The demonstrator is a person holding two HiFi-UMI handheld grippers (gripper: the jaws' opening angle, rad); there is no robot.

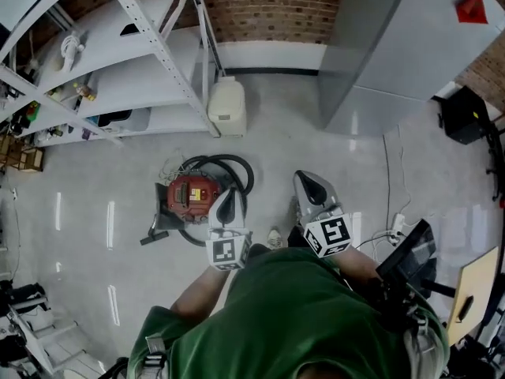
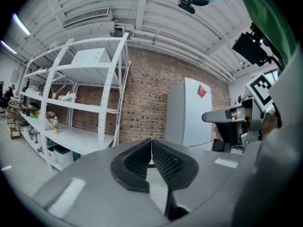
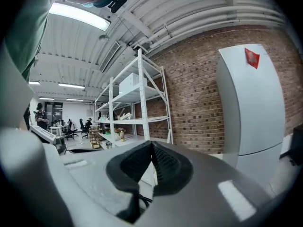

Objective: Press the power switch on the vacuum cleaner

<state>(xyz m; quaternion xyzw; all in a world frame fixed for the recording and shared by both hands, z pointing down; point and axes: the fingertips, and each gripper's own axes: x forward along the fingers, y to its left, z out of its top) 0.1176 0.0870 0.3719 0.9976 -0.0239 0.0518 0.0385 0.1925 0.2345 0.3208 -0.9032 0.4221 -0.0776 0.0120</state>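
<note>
The red vacuum cleaner sits on the grey floor, ringed by its black hose; a dark nozzle lies at its left. In the head view my left gripper hangs over the vacuum's right edge, jaws shut and empty. My right gripper is further right, apart from the vacuum, also shut and empty. The left gripper view shows the left gripper with pads meeting, aimed level at the shelves, and the right gripper beside it. The right gripper view shows the right gripper closed. Neither gripper view shows the vacuum or its switch.
A white shelf rack stands at the back left, with a white bin at its foot. A tall grey cabinet is at the back right. A cable and power strip, a black box and a wooden board lie right.
</note>
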